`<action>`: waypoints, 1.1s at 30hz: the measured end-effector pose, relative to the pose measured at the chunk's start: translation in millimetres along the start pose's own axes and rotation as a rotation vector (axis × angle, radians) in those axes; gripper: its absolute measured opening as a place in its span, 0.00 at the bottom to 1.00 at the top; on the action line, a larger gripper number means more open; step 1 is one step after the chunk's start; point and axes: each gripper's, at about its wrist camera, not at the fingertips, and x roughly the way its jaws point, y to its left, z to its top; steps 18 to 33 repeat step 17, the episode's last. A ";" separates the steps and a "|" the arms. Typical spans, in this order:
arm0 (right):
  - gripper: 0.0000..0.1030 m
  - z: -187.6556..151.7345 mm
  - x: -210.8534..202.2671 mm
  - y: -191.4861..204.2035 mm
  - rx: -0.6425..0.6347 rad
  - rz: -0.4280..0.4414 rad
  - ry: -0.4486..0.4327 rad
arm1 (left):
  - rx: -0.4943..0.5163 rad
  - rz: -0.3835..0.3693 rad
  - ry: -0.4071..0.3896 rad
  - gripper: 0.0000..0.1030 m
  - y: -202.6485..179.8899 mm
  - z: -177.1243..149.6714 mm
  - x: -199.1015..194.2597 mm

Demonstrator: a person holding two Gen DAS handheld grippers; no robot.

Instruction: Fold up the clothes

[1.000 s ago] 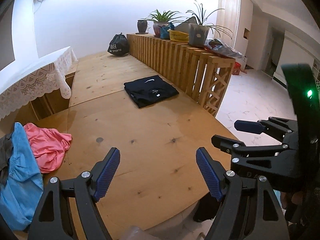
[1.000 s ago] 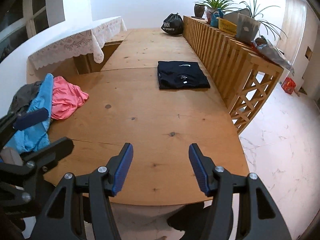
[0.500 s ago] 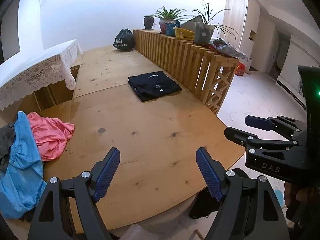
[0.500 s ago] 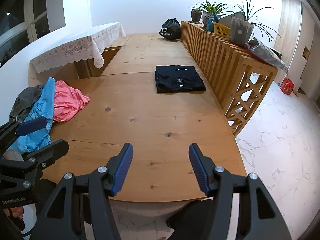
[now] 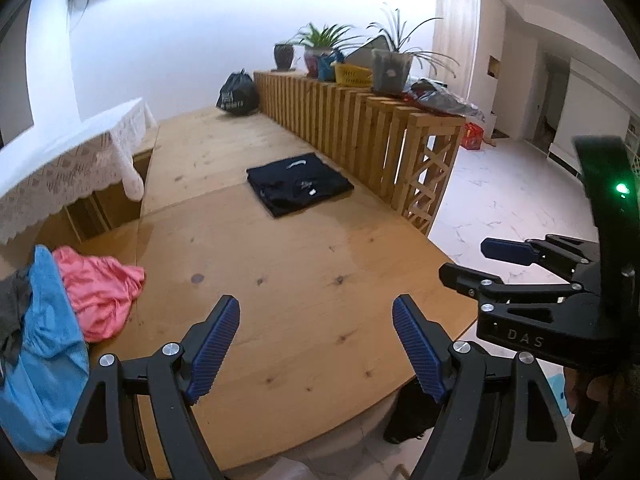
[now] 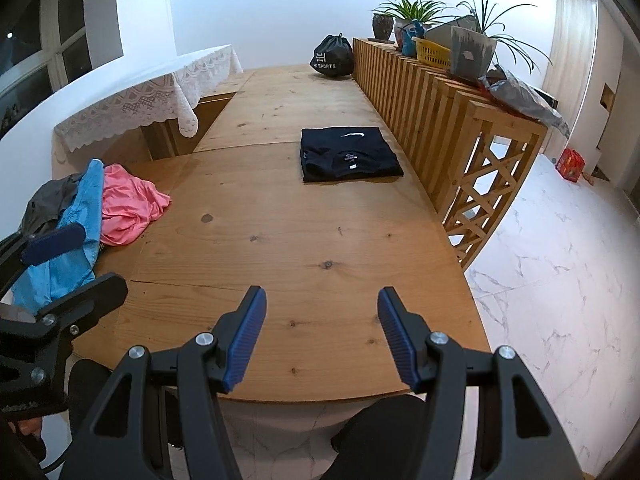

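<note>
A folded black shirt (image 5: 299,183) (image 6: 349,154) lies flat on the wooden table (image 5: 288,280) (image 6: 288,216), far side, close to the slatted wooden divider. At the table's left edge sits a heap of loose clothes: a pink garment (image 5: 100,290) (image 6: 128,208), a blue one (image 5: 40,360) (image 6: 76,232) and a grey one (image 6: 48,204). My left gripper (image 5: 316,324) hovers open over the near table edge, nothing between its blue pads. My right gripper (image 6: 320,312) is open too and holds nothing; in the left wrist view it shows at the right (image 5: 476,260).
A slatted wooden divider (image 6: 432,92) runs along the table's right side, topped with potted plants (image 6: 404,12), a yellow basket (image 6: 432,50) and a plastic bag. A black sports bag (image 6: 332,58) stands at the far end. A lace-covered side table (image 6: 160,88) is at left. White marble floor (image 6: 560,264) lies to the right.
Both grippers have drawn back a little from the table, so the near edge and the floor beneath show more. The clothes have not moved and the jaws keep the same width.
</note>
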 end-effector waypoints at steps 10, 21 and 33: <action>0.56 -3.6 0.7 0.4 -0.002 -0.005 0.004 | -0.006 0.005 0.027 0.75 -2.3 2.3 3.9; 0.56 -5.3 0.6 2.8 -0.012 -0.010 0.003 | 0.015 -0.012 -0.003 0.75 -8.5 3.5 -1.9; 0.56 -5.3 0.6 2.8 -0.012 -0.010 0.003 | 0.015 -0.012 -0.003 0.75 -8.5 3.5 -1.9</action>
